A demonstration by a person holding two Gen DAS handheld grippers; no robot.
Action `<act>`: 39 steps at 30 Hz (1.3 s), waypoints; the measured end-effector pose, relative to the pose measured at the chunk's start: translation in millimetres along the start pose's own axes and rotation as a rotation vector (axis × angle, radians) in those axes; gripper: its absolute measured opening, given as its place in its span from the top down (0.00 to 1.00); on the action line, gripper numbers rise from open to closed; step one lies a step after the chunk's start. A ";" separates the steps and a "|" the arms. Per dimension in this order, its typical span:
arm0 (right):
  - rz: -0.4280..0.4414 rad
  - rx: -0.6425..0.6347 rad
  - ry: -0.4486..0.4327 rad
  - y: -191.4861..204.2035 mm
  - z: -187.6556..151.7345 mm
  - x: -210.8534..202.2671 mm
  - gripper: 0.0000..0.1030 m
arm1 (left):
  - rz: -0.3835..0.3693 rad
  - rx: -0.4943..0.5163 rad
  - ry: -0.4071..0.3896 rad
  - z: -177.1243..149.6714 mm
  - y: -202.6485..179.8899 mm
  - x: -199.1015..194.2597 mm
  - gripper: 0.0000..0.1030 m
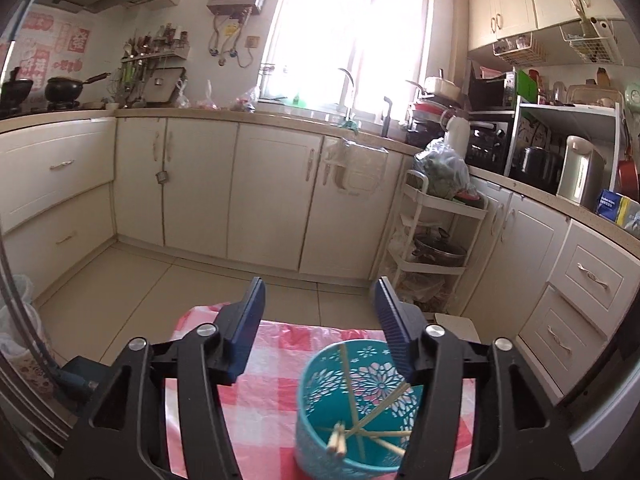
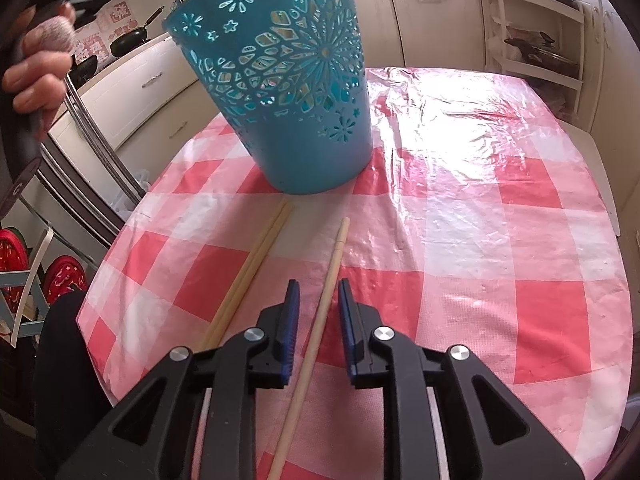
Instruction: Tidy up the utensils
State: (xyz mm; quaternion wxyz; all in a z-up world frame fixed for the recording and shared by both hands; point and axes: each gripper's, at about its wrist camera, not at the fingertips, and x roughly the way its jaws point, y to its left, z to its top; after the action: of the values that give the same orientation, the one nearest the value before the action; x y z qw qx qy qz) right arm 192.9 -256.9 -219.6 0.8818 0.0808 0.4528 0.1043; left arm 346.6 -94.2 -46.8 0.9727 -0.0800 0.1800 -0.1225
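Left gripper (image 1: 320,304): jaws spread wide, empty, held above the table.
Teal cut-out holder (image 1: 320,432): upright on the pink checked tablecloth (image 1: 272,360), below the right finger.
Chopsticks (image 1: 360,428): several lean crossed inside the holder.

The left wrist view sits high, looking out level across a kitchen toward a bright window (image 1: 352,36), with the left hand-held gripper (image 1: 318,312) framing the bottom edge. Below it lies the round worktop under a pink-and-white checked plastic cloth (image 1: 276,360), and the view looks down into the open top of a teal perforated plastic holder (image 1: 320,420).

The right wrist view rides low and close over the same checked cloth (image 2: 480,240) — the right hand-held gripper (image 2: 318,300) nearly on it — facing forward at the holder's (image 2: 288,92) outer wall, just ahead. Both views share holder, cloth and white cabinets beyond.
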 end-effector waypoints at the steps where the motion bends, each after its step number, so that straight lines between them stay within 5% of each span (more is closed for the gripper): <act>1: -0.008 -0.009 -0.001 1.4 -1.1 -0.1 0.81 | 0.019 -0.004 -0.008 -1.0 8.3 -9.0 0.40; 5: -0.106 -0.116 -0.008 16.3 -5.1 2.1 0.88 | 0.119 -0.008 0.018 -21.9 46.6 -35.2 0.26; 7: -0.130 -0.134 -0.005 19.7 -6.0 2.8 0.92 | 0.164 -0.021 0.096 -44.1 66.5 -33.9 0.22; 11: -0.060 -0.037 0.007 7.6 -4.3 -7.0 0.94 | 0.208 -0.035 0.307 -98.7 94.5 -9.5 0.22; 15: 0.045 0.045 -0.075 0.4 -1.7 -44.4 0.94 | 0.210 -0.019 0.446 -139.1 100.8 15.7 0.21; 28: 0.206 0.072 -0.387 12.0 72.0 -150.9 0.95 | 0.207 -0.015 0.546 -174.4 102.7 38.1 0.13; 39: 0.282 0.055 -0.467 10.7 136.3 -181.1 0.96 | 0.198 0.021 0.572 -178.7 93.3 42.3 0.11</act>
State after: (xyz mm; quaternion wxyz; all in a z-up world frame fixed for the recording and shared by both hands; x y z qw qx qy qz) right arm 199.9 -299.7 3.1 0.9366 0.1888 0.2241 0.1921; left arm 338.3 -36.2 -244.2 0.8906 -0.0144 0.4522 -0.0463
